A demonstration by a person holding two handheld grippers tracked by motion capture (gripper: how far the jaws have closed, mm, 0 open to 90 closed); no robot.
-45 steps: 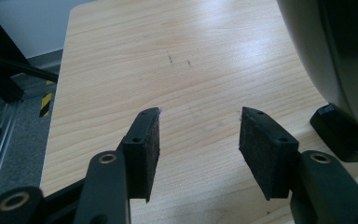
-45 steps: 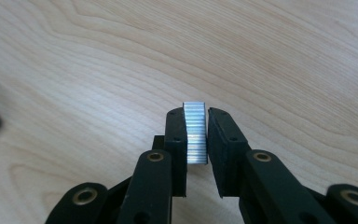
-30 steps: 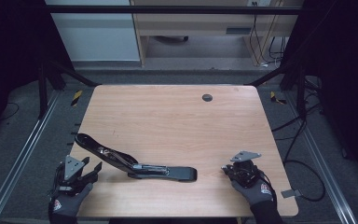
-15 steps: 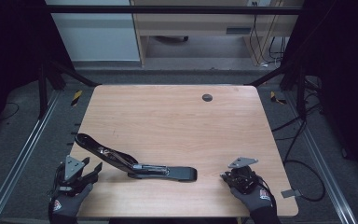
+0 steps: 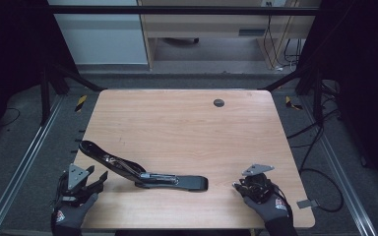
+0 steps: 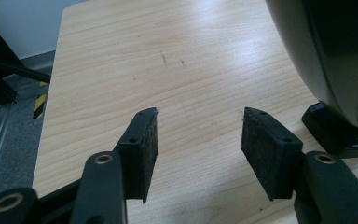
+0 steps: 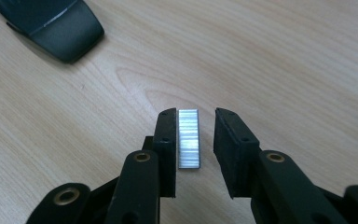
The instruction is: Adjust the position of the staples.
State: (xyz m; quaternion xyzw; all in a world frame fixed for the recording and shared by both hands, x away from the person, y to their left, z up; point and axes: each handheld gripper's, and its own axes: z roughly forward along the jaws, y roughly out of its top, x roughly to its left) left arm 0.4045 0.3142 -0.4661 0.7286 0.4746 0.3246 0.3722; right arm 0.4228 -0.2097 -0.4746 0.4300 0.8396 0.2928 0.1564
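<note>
Resting on the bench [image 5: 177, 123] between the fingers of the right gripper [image 7: 195, 135] is a strip of staples [image 7: 188, 138]; those fingers have just been opening, and the strip lies against the left-hand pad [image 7: 167, 140] with a clear gap to the other, so nothing presses on it. The opened black stapler [image 5: 142, 172] lies near the front edge, its base flat and its top arm tilted up toward the left gripper [image 5: 96, 181]. Risk, as I judge it: the strip is thin and brittle; a skewed re-grip could snap it or flick it off the near edge, and a strip clinging to the pad could be dragged when the hand lifts. The left gripper's fingers [image 6: 142, 154] stand moderately apart on bare wood, just beside the stapler's raised arm; a nudge could pivot the stapler. Both gloved hands sit low at the near edge, the right hand [image 5: 268, 206] pointing its gripper inward toward the stapler's base.
</note>
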